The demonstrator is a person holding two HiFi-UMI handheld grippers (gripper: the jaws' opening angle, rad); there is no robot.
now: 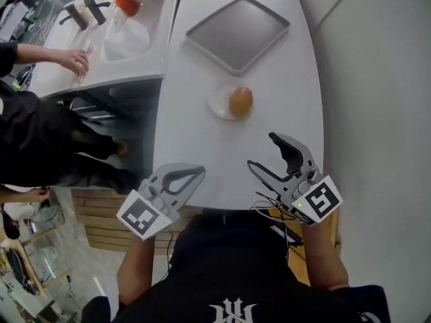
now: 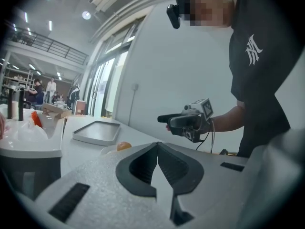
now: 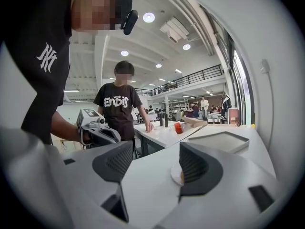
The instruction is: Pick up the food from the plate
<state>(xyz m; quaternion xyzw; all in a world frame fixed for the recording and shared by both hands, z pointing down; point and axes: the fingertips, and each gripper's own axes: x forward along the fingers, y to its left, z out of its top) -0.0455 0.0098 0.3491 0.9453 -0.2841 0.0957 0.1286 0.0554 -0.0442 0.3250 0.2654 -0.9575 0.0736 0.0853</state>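
Observation:
A round brown piece of food point(image 1: 240, 101) lies on a small white plate point(image 1: 219, 106) in the middle of the white table point(image 1: 202, 140). My right gripper point(image 1: 262, 151) hovers over the table's near edge, a little short of the plate. It is open, with nothing between its fingers. My left gripper point(image 1: 200, 172) is at the near edge to the left, its jaws shut together and empty. From the left gripper point(image 2: 157, 144) view the food point(image 2: 124, 146) shows far ahead. In the right gripper point(image 3: 156, 148) view the plate point(image 3: 175, 173) peeks out beside the right jaw.
A grey square tray point(image 1: 237, 32) sits beyond the plate. To the left, across a gap, a second white table point(image 1: 81, 66) holds dark bottles point(image 1: 86, 13), a clear bag and a red-capped item point(image 1: 126, 3). A person's hand point(image 1: 73, 60) rests on it.

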